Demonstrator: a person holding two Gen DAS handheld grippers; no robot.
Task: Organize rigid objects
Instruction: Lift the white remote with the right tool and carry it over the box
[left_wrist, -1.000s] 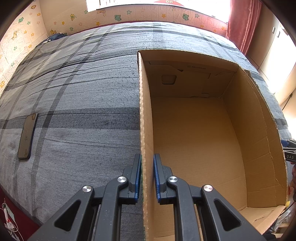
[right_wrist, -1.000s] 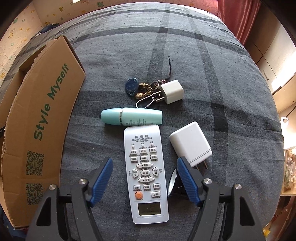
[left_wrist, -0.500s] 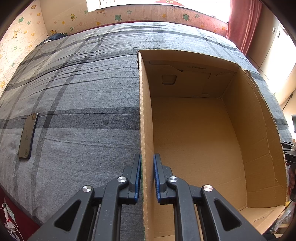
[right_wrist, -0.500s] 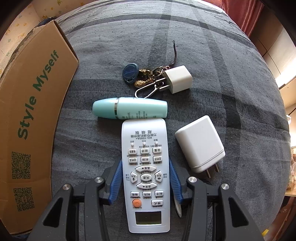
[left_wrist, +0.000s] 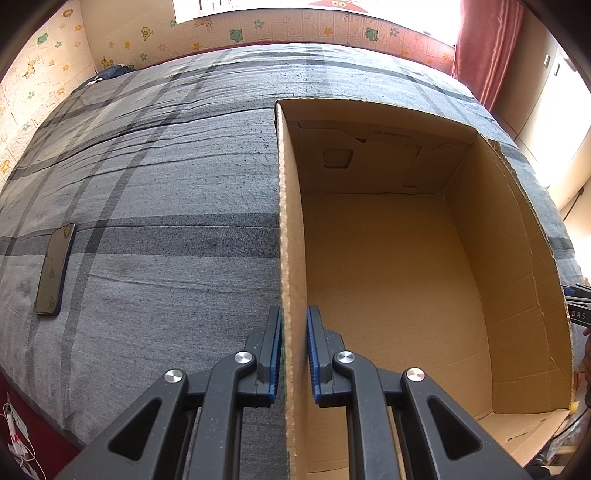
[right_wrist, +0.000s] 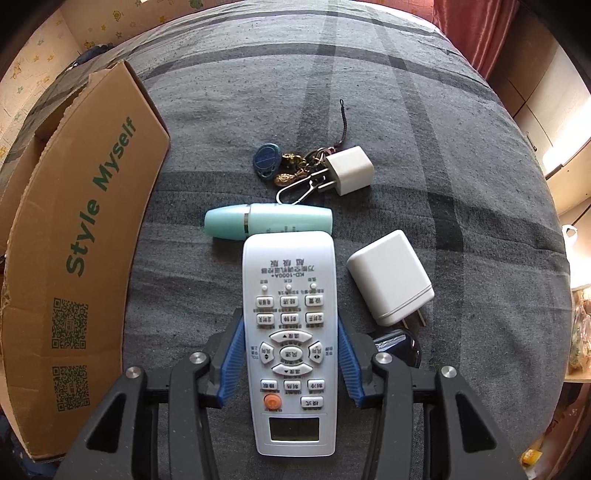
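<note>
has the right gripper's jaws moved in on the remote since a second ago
Yes. The right gripper jaws have closed inward onto the sides of the remote, which lies beside the large white charger.

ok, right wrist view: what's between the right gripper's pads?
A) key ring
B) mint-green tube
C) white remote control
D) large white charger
C: the right gripper has its blue pads against both long sides of the white remote control, while the tube, charger and key ring lie apart on the bedspread.
</note>
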